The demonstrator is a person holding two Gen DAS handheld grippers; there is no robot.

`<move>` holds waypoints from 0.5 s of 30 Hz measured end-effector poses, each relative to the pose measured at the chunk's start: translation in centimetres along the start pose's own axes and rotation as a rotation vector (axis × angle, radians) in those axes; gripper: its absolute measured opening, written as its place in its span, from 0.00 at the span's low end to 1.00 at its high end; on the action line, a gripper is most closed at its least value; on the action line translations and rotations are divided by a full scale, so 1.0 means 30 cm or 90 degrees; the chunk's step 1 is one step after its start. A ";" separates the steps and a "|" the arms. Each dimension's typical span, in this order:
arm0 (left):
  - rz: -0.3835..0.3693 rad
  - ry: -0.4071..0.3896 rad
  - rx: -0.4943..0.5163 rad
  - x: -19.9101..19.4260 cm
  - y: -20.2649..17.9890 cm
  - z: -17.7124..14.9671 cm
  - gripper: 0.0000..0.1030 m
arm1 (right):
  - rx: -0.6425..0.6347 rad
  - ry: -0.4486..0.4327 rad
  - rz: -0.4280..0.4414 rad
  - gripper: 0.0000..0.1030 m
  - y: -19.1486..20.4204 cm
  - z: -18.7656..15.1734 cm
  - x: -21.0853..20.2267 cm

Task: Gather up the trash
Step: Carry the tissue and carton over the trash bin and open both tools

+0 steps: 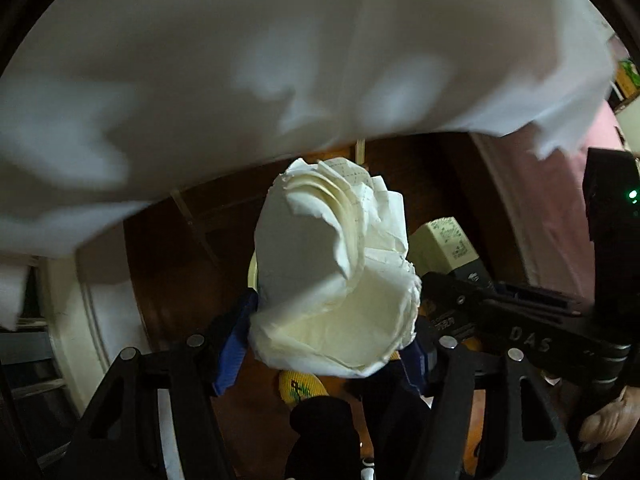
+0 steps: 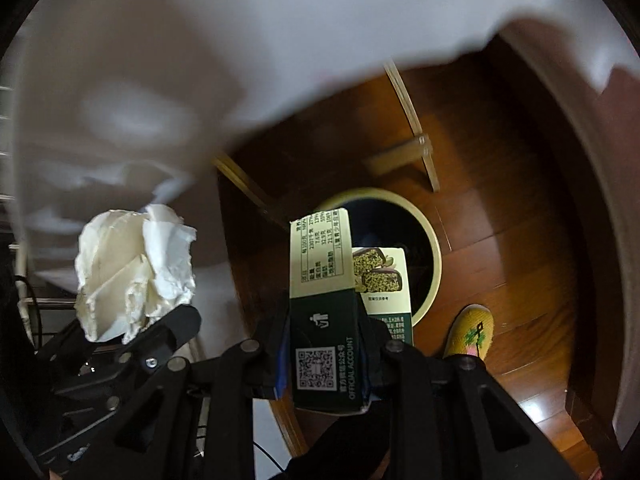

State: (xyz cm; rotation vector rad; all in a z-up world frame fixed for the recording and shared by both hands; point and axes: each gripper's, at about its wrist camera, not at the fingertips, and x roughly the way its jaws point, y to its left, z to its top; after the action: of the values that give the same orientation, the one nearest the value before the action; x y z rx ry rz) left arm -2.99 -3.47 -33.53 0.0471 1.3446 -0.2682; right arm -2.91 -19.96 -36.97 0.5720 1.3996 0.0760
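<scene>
A blurred white cloth filled the upper half of the left wrist view and hid whatever lay behind it; its left end ran out of frame. Below it, the left claw pinched a crumpled wad of white paper between its blue-padded fingers, the wad bulging well above them and covering most of the right finger. Faint printed grid lines showed on the paper's upper folds. Right of the wad, the right claw came in from the frame edge, only partly seen, holding a cream and dark green cardboard snack box.

In the right wrist view the same cloth blurred the top and left. The paper wad sat at the left, held up in the left claw. At centre, the right claw was pressed onto the snack box, which stood upright between its fingers: a nutrition table on the cream upper part, a QR code on the green lower part, a picture of nut bars on the side face. The box hid much of a round cream-rimmed waste bin standing on the brown wooden floor beyond it. Right of the bin lay a yellow embroidered slipper.
</scene>
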 end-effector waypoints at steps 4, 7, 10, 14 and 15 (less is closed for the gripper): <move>0.008 0.001 0.003 0.150 0.004 -0.006 0.78 | 0.013 0.009 0.013 0.28 -0.074 0.027 0.160; 0.027 0.004 -0.005 0.226 0.025 -0.004 0.93 | 0.027 0.013 0.013 0.41 -0.109 0.048 0.249; 0.042 0.003 -0.016 0.253 0.046 -0.002 0.95 | 0.032 0.014 0.017 0.48 -0.118 0.067 0.277; 0.053 -0.007 -0.018 0.242 0.060 -0.006 0.95 | 0.015 0.011 0.012 0.48 -0.100 0.077 0.269; 0.053 -0.009 -0.017 0.232 0.059 -0.004 0.95 | 0.009 0.008 0.010 0.48 -0.092 0.076 0.257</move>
State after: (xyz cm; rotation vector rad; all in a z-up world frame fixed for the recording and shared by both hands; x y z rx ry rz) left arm -1.34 -2.87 -40.49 0.0783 1.3281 -0.1800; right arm -0.08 -20.17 -44.96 0.5948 1.4092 0.0827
